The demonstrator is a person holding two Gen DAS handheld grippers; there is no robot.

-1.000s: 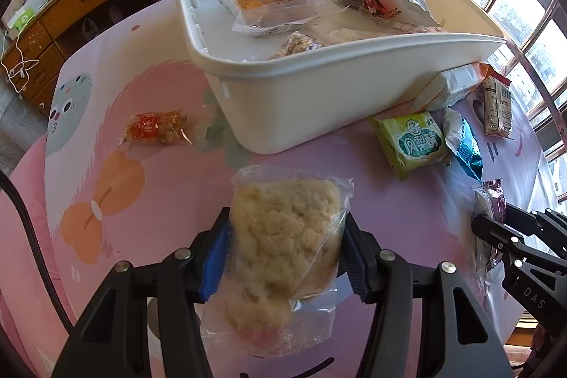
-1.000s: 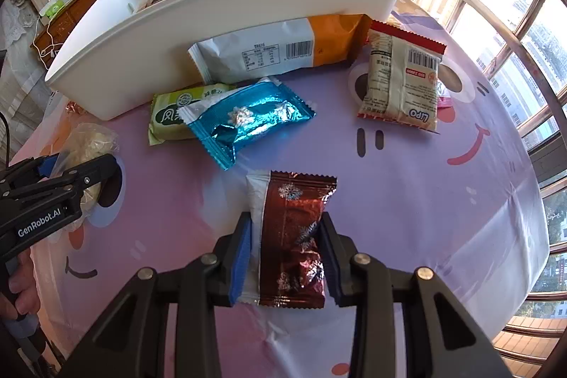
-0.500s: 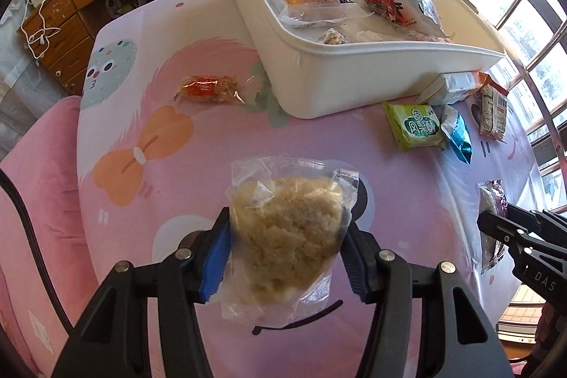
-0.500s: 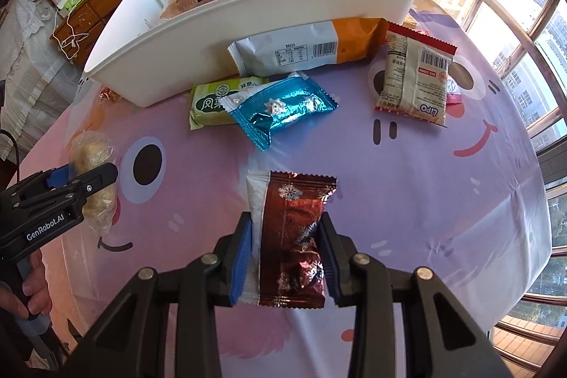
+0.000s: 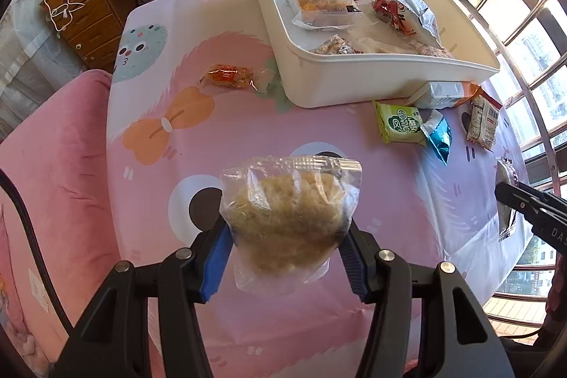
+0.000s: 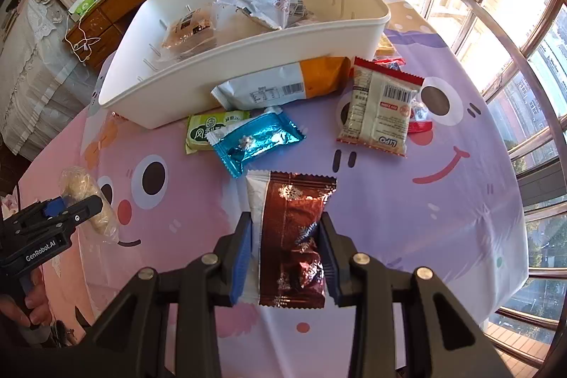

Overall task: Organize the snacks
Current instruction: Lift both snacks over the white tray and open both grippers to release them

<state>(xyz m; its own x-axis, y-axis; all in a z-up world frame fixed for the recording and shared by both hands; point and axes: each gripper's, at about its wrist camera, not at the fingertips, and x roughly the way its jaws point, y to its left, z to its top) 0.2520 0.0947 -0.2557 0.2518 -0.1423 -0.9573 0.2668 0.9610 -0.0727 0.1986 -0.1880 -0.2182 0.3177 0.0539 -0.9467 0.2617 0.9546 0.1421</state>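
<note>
Left gripper [image 5: 285, 248]: clamped on a clear bag of pale crumbly snack [image 5: 288, 218], blue pads pressing its two sides; the bag hangs clear of the tablecloth [image 5: 149, 201].
Right gripper [image 6: 286, 245]: closed on a brown foil packet [image 6: 294, 236], long axis running away from the jaws, white edge to the left; it too is off the table.
Key relation: the white bin [image 5: 354, 84] lies ahead of both grippers, across the loose snacks. From the left gripper it sits ahead and to the right, with a short end wall nearest. From the right gripper it sits ahead and slightly left, its long side wall [image 6: 248, 59] facing the jaws.
Nearer hand: I judge neither clearly closer; the left has bare cloth in front of it, the right must pass over packets.
Bin contents: an orange pastry pack [image 5: 319, 0], a red-and-silver wrapper [image 5: 400, 15], a small nutty bar [image 5: 331, 46] and other pale packs, all loose in one open space.
Still on the cloth, ahead of the right gripper: blue foil packet [image 6: 257, 139], green packet [image 6: 205, 130], white-and-orange pack [image 6: 280, 84] against the bin wall, beige packet with barcode [image 6: 381, 110].
Ahead-left of the left gripper: orange candy wrapper [image 5: 228, 77], just beside the bin.
Next move, as I judge it: carry both held snacks over the rim and let go.
</note>
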